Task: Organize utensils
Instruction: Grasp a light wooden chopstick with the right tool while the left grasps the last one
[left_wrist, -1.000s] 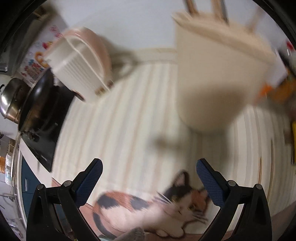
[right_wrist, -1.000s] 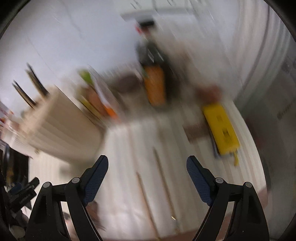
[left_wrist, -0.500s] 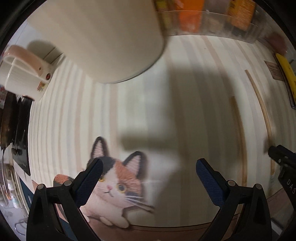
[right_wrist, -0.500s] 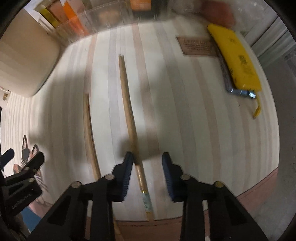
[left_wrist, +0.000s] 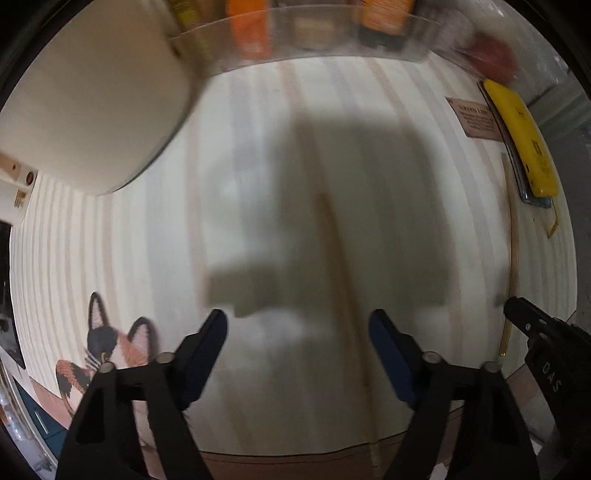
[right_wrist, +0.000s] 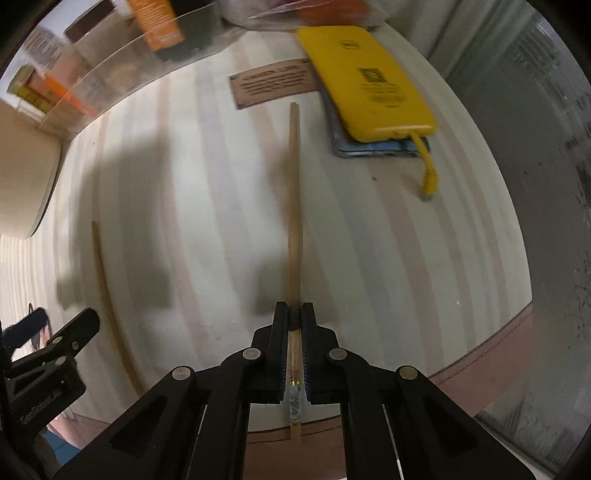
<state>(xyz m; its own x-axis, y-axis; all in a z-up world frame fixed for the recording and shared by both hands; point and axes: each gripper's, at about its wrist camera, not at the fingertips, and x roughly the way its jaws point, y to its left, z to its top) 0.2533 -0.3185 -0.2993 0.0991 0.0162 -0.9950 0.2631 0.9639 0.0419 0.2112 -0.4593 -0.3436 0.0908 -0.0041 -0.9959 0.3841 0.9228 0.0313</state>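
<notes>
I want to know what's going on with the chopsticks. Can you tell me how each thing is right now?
Right gripper: shut on one chopstick.
Held chopstick: pinched near its end, pointing away along the mat.
Other chopstick: lying flat, between the open fingers, untouched.
Left gripper: open, holding nothing.
Beige holder: standing on the mat; top out of view.
Yellow phone: lying on a darker device, cable attached.

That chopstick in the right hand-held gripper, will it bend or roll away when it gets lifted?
The chopstick looks like straight wood, so it probably stays stiff. The right hand-held gripper pinches it near one end, so the long free end may droop. It is thin and seems round, so if dropped it might roll.
</notes>
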